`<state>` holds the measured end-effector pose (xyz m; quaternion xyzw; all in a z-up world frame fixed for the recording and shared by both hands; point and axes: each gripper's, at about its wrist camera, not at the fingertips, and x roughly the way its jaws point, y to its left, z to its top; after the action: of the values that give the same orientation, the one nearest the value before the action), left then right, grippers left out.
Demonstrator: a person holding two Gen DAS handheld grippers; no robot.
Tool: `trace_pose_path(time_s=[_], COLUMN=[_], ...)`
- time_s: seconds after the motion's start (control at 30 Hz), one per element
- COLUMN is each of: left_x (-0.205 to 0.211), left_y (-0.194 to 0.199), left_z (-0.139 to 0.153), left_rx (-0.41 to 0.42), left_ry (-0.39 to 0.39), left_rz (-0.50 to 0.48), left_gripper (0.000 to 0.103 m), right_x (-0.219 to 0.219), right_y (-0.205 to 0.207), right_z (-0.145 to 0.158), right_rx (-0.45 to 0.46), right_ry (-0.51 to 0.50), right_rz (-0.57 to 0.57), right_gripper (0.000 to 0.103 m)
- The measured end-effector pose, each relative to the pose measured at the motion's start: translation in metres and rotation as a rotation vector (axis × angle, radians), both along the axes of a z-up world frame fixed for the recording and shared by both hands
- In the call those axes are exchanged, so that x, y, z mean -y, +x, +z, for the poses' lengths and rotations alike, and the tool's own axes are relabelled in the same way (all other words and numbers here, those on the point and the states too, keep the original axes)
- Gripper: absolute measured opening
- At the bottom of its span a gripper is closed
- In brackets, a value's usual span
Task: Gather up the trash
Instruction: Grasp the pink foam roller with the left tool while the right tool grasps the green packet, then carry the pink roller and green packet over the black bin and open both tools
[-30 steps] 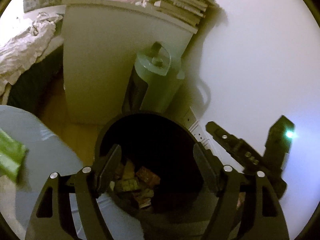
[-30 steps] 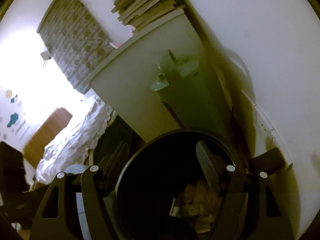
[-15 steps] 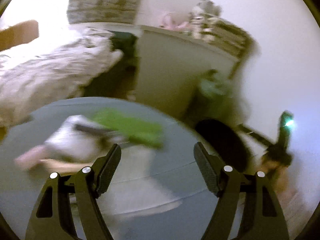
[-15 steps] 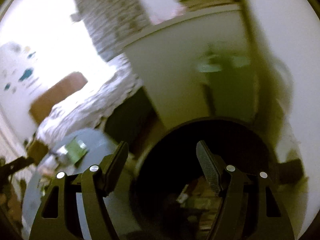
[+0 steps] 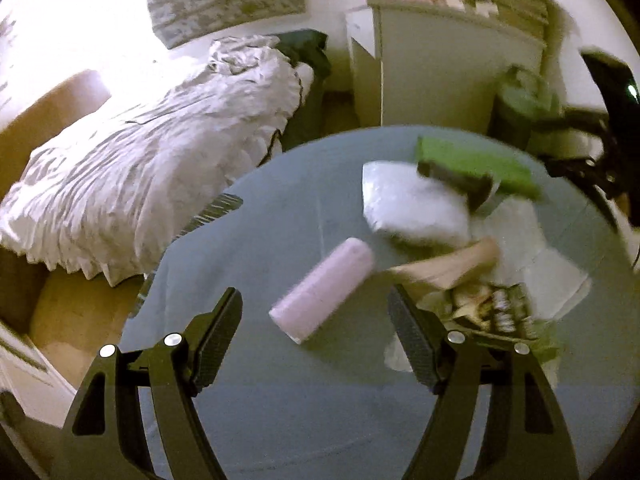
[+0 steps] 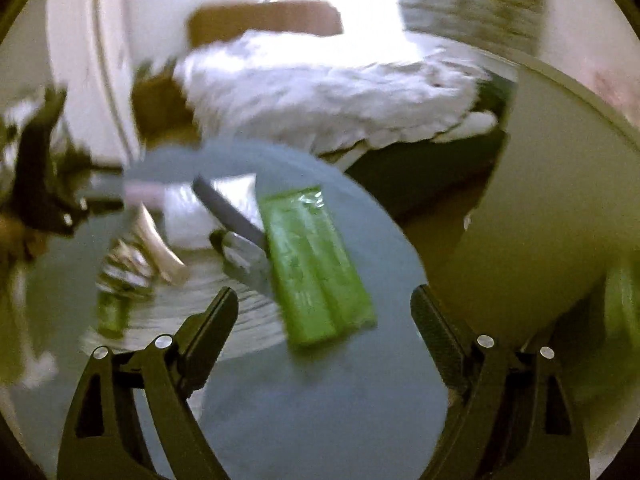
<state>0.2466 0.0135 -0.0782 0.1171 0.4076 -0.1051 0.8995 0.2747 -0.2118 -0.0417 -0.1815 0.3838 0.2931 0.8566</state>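
Observation:
A round grey table [image 5: 280,400] holds the trash. In the left wrist view a pink cylinder [image 5: 324,290] lies just ahead of my open, empty left gripper [image 5: 316,328]. Behind it lie a white packet [image 5: 412,208], a green wrapper [image 5: 476,166], a beige tube [image 5: 452,264] and a crumpled dark wrapper [image 5: 496,308]. In the right wrist view the green wrapper [image 6: 316,264] lies flat just ahead of my open, empty right gripper [image 6: 324,320]. A grey strip [image 6: 232,212] and the beige tube [image 6: 158,240] lie to its left. The bin is out of view.
A bed with a white duvet [image 5: 152,168] stands left of the table. A white cabinet [image 5: 448,76] stands behind it, with a green object [image 5: 520,108] beside it. The other gripper [image 6: 40,168] shows at the left edge of the right wrist view.
Both grippers have swung away from the black bin to the table. The bin has left both views, and the pink cylinder and green wrapper now lie in front of the jaws.

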Motion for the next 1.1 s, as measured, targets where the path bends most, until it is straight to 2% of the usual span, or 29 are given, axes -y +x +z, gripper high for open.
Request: trace_pose_path(time_s=[0.07, 0.2, 0.23, 0.27, 0.3, 0.37, 0.4, 0.43, 0.5, 0.57, 0.67, 0.8, 0.9, 1.03, 1.1], left_x=[0.002, 0.003, 0.002, 0.000, -0.004, -0.008, -0.009, -0.008, -0.009, -0.008, -0.007, 0.007, 0.032, 0.077, 0.107], left_y=[0.006, 0.017, 0.020, 0.024, 0.027, 0.030, 0.031, 0.030, 0.028, 0.021, 0.003, -0.019, -0.031, -0.036, -0.036], left_z=[-0.008, -0.020, -0.022, -0.025, -0.026, -0.026, -0.025, -0.025, -0.024, -0.022, -0.005, 0.026, 0.047, 0.067, 0.074], left_rx=[-0.015, -0.028, -0.034, -0.046, -0.051, -0.062, -0.059, -0.055, -0.059, -0.055, -0.008, 0.059, 0.085, 0.096, 0.097], left_ry=[0.013, 0.035, 0.029, 0.015, -0.020, -0.061, -0.064, -0.058, -0.064, -0.074, -0.148, -0.230, -0.287, -0.345, -0.360], left_rz=[-0.022, -0.043, -0.037, -0.031, -0.022, 0.000, 0.017, 0.029, 0.050, 0.068, 0.078, 0.079, 0.043, -0.036, -0.084], left_gripper=[0.075, 0.074, 0.071, 0.066, 0.062, 0.044, 0.038, 0.028, 0.028, 0.028, 0.028, 0.028, 0.028, 0.028, 0.028], right_x=[-0.017, -0.035, -0.037, -0.038, -0.040, -0.041, -0.040, -0.039, -0.034, -0.023, -0.003, 0.026, 0.050, 0.108, 0.143], right_y=[0.012, 0.032, 0.035, 0.039, 0.043, 0.045, 0.045, 0.044, 0.045, 0.039, 0.025, -0.003, -0.027, -0.063, -0.081], right_z=[-0.012, -0.027, -0.029, -0.032, -0.036, -0.036, -0.036, -0.035, -0.035, -0.027, -0.013, 0.006, 0.018, 0.032, 0.036], right_rx=[-0.017, -0.046, -0.058, -0.079, -0.105, -0.096, -0.094, -0.093, -0.105, -0.117, -0.119, -0.116, -0.107, -0.068, -0.029], right_ry=[-0.078, -0.157, -0.156, -0.149, -0.146, -0.134, -0.127, -0.117, -0.079, -0.011, 0.103, 0.266, 0.405, 0.633, 0.710], right_rz=[0.042, 0.089, 0.093, 0.098, 0.099, 0.087, 0.078, 0.062, 0.039, 0.004, -0.054, -0.102, -0.138, -0.257, -0.340], right_gripper=[0.087, 0.086, 0.080, 0.068, 0.067, 0.062, 0.061, 0.057, 0.043, 0.030, 0.025, 0.024, 0.024, 0.024, 0.024])
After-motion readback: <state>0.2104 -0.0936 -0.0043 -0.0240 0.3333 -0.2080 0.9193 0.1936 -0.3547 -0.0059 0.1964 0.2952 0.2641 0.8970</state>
